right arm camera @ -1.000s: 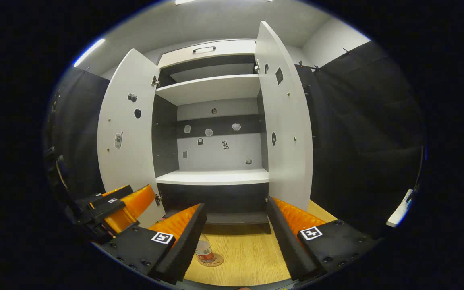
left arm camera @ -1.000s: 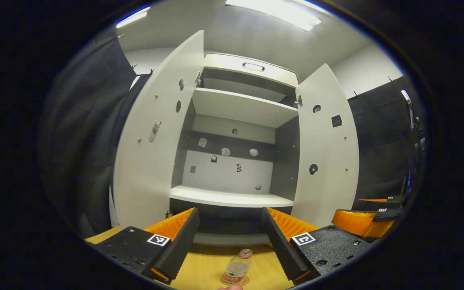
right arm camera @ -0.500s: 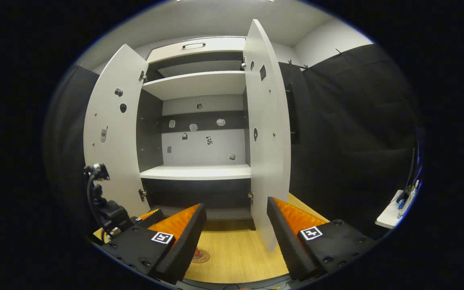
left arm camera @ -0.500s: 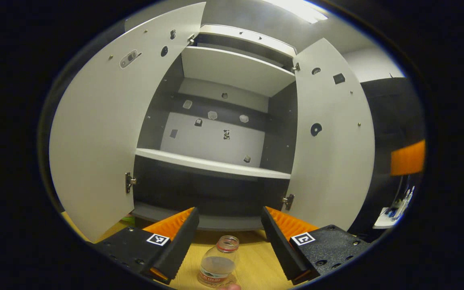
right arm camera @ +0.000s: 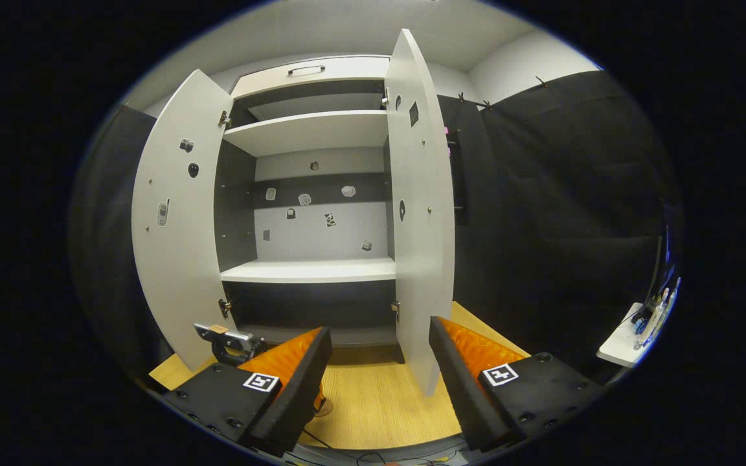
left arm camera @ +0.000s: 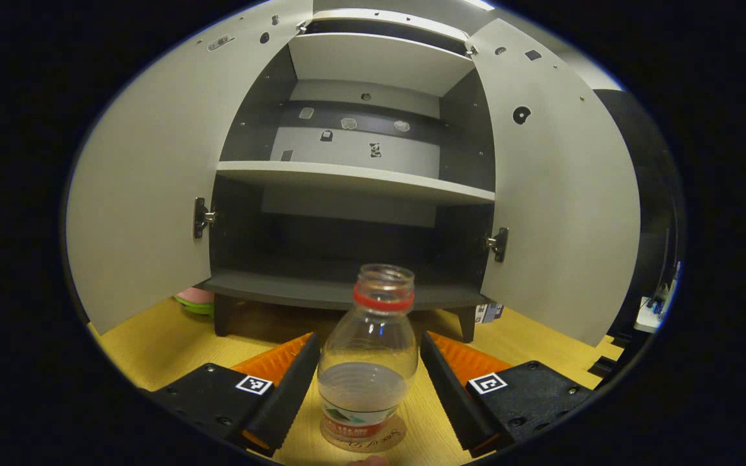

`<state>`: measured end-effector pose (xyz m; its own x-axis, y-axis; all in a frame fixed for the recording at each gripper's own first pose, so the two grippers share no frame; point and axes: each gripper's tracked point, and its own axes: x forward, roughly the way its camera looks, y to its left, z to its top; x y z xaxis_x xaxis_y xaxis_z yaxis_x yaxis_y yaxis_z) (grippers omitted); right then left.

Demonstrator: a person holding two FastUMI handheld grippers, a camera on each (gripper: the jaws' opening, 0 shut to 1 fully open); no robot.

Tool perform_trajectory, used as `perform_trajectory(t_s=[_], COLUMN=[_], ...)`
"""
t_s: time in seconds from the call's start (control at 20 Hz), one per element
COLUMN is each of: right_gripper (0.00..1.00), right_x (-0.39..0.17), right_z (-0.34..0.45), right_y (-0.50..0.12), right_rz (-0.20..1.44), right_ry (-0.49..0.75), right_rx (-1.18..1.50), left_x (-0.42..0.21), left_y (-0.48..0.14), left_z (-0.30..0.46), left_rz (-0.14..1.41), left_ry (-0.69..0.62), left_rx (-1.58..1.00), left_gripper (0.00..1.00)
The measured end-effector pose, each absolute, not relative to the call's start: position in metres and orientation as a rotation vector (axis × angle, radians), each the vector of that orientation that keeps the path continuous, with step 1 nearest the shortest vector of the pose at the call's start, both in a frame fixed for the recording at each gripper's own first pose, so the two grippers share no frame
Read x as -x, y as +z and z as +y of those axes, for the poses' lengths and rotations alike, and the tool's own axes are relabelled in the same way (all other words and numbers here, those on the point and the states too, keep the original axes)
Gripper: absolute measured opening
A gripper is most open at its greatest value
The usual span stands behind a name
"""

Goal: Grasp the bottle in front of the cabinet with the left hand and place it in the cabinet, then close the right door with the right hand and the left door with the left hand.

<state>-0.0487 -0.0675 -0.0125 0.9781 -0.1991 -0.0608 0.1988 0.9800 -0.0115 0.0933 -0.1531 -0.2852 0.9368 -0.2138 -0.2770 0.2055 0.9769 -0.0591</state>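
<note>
Early stage, grasp not made. The bottle (left arm camera: 368,362) stands upright, uncapped, on a round coaster (left arm camera: 373,441) on the wooden floor (left arm camera: 153,343) in front of the cabinet (left arm camera: 347,181), between the left gripper (left arm camera: 368,378) fingers, which are spread on either side with gaps visible. The right gripper (right arm camera: 379,382) is also spread, holding nothing, facing the right door (right arm camera: 419,213). The left door (left arm camera: 146,188) and right door are both wide open. Left to do: pinch the bottle, place it in the cabinet, shut both doors.
</note>
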Motion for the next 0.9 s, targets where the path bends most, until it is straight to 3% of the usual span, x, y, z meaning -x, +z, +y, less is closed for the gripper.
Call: perform_trajectory(t_s=[0.3,0.5,0.9], right_gripper=[0.98,0.98,0.99], right_x=[0.052,0.045,0.023], right_z=[-0.071,-0.076,-0.080], right_y=[-0.018,-0.024,-0.046], right_rz=[0.078,0.085,0.110], right_ry=[-0.189,-0.176,-0.147], right_rx=[-0.005,-0.034,-0.057], left_x=[-0.086,-0.078,-0.073], left_y=[-0.314,-0.307,-0.165], left_z=[-0.143,-0.145,-0.123], left_rz=[0.348,0.384,0.333], left_ry=[-0.155,-0.199,-0.273], left_rx=[0.030,0.032,0.144], left_gripper=[0.95,0.77,0.74])
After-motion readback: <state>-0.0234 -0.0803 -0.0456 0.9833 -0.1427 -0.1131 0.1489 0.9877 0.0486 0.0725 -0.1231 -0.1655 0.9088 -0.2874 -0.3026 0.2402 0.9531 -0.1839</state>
